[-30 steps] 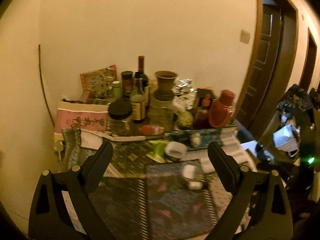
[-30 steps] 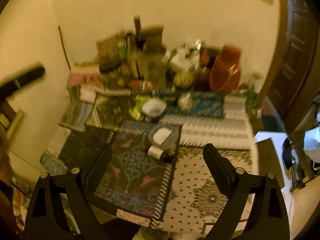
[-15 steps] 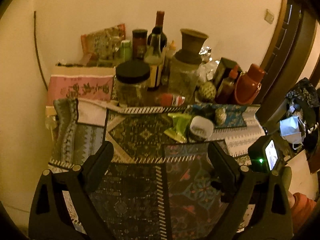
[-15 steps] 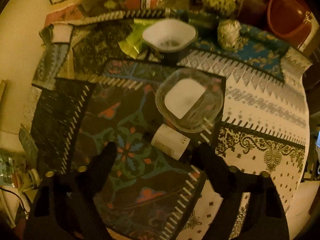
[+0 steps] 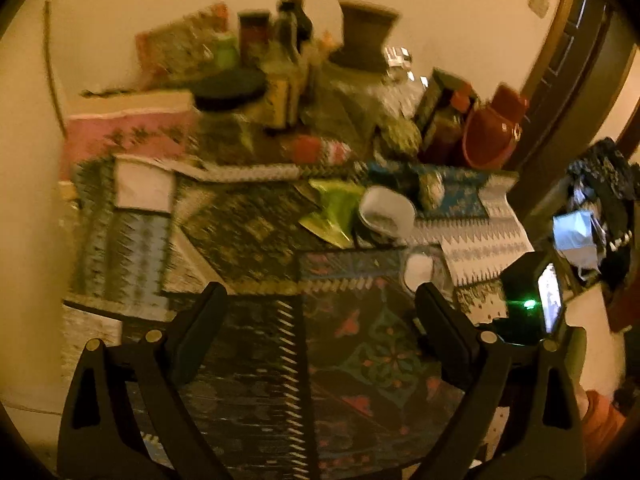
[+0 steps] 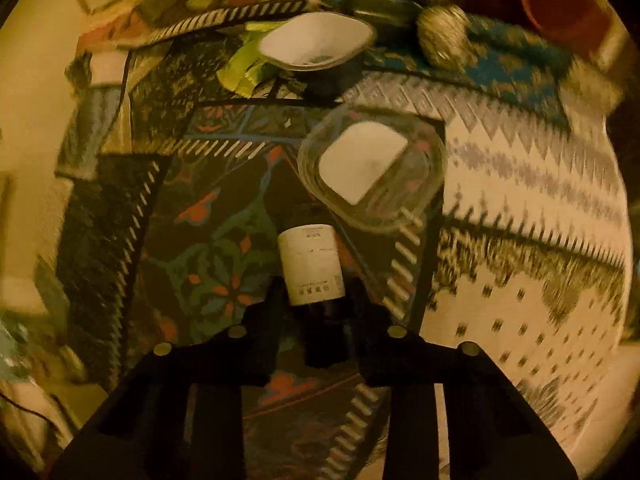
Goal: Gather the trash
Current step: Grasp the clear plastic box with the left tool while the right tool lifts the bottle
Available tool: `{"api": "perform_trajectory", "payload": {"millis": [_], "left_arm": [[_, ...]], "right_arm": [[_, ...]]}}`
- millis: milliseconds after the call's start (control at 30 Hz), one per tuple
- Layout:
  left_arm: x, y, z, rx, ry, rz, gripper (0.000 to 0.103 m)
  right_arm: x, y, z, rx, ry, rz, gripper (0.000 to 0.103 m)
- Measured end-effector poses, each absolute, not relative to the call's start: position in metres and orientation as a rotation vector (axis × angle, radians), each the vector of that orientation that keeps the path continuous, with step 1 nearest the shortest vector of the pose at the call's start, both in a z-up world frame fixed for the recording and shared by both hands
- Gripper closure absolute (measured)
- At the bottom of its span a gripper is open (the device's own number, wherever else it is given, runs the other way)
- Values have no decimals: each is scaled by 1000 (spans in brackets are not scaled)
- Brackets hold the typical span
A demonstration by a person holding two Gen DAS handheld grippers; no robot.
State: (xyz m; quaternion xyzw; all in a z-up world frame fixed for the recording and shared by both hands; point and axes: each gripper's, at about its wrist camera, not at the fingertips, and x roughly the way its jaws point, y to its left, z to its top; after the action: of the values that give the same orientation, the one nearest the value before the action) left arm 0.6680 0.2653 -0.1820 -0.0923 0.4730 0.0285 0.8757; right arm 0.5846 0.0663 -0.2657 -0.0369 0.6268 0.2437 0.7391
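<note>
Lying flat on the patterned table cloth (image 6: 520,200), the small dark bottle (image 6: 312,264) with the white label is the thing to watch. It is the landmark for everything else.

Behind the bottle, touching or nearly touching its far end, sits a clear plastic tub (image 6: 372,172) with a white square in it. Farther behind that sits a white cup (image 6: 320,44) on a green wrapper (image 6: 244,68). A foil ball (image 6: 442,36) lies behind and to the right.

The bottle's long side runs straight away from the right gripper (image 6: 314,304), almost in line with its fingers. The near end of the bottle is between the two black fingers, one on each side. The jaws are closing on it now. I cannot tell for sure if the pads press it yet, as that part is dark.

The left gripper (image 5: 320,320) is wide open with nothing in it. It hangs over the cloth, well to the left of the bottle. So the right hand is the nearer one, and I think it takes the bottle first.
</note>
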Motion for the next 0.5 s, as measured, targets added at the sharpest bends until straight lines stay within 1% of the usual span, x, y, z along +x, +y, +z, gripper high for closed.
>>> {"api": "perform_trajectory", "payload": {"millis": [133, 167, 200, 233, 267, 367, 433, 500], "left_arm": [[692, 247, -208, -188, 1059, 10, 14], [698, 243, -214, -187, 1072, -3, 17], [706, 236, -222, -184, 1096, -21, 22], [712, 231, -227, -181, 1109, -34, 25], [718, 224, -233, -177, 1127, -53, 25], [736, 208, -252, -175, 1153, -123, 37], [747, 199, -266, -181, 1185, -154, 54], [758, 192, -279, -180, 1203, -168, 65]], "right_arm": [[571, 39, -257, 13, 1361, 492, 77], [570, 32, -251, 38, 1350, 473, 77], [568, 26, -246, 59, 1340, 456, 77], [566, 14, -240, 93, 1328, 429, 77], [564, 4, -235, 120, 1316, 408, 77], [560, -18, -219, 179, 1281, 343, 77], [556, -31, -208, 201, 1246, 295, 77], [553, -43, -197, 218, 1215, 261, 77]]}}
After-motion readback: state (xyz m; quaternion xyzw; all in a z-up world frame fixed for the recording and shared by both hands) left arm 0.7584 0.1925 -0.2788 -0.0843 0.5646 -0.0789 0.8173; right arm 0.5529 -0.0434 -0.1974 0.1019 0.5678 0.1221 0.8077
